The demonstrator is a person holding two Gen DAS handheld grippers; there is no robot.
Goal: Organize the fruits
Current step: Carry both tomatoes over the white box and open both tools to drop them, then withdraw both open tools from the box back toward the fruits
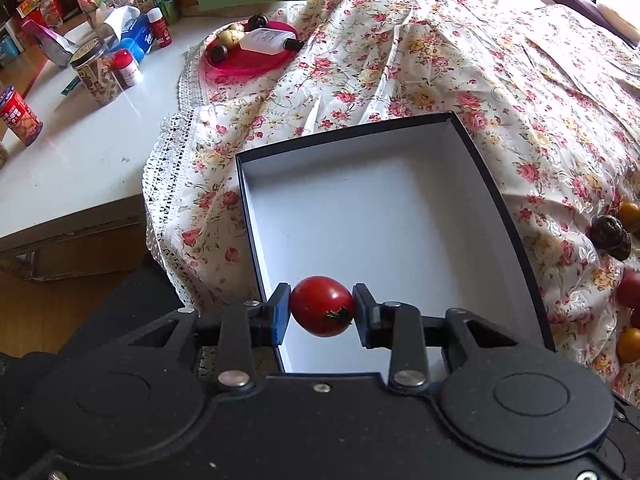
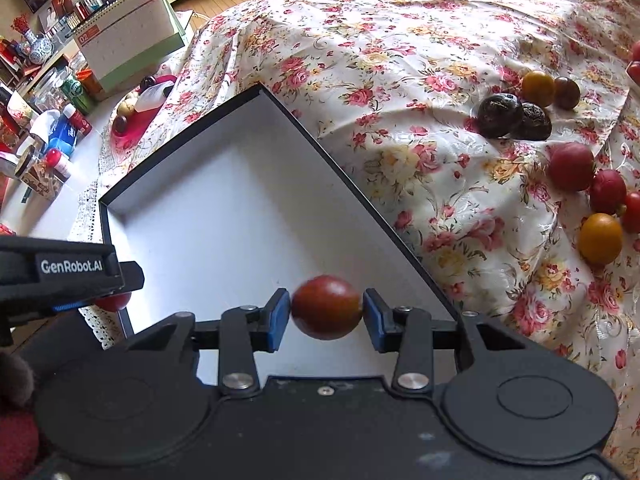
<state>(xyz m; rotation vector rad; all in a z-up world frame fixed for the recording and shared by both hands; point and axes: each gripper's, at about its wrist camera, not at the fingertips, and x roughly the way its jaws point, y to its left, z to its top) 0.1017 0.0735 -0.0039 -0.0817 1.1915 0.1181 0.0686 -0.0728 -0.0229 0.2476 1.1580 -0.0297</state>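
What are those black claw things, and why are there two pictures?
They are hand-held grabbers; a person holds one in each hand. Each carries a camera looking along its jaws, so one picture is from the left gripper, the other from the right gripper. Below is an open box, white inside and empty, on a flowery cloth. More small fruits lie on the cloth. The left jaws pinch a red tomato; the right jaws pinch a brownish-red tomato.

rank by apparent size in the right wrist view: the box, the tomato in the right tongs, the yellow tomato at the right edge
1. box, largest by far
2. tomato in the right tongs, though it is nearest the camera
3. yellow tomato, farther off, so their true sizes may match
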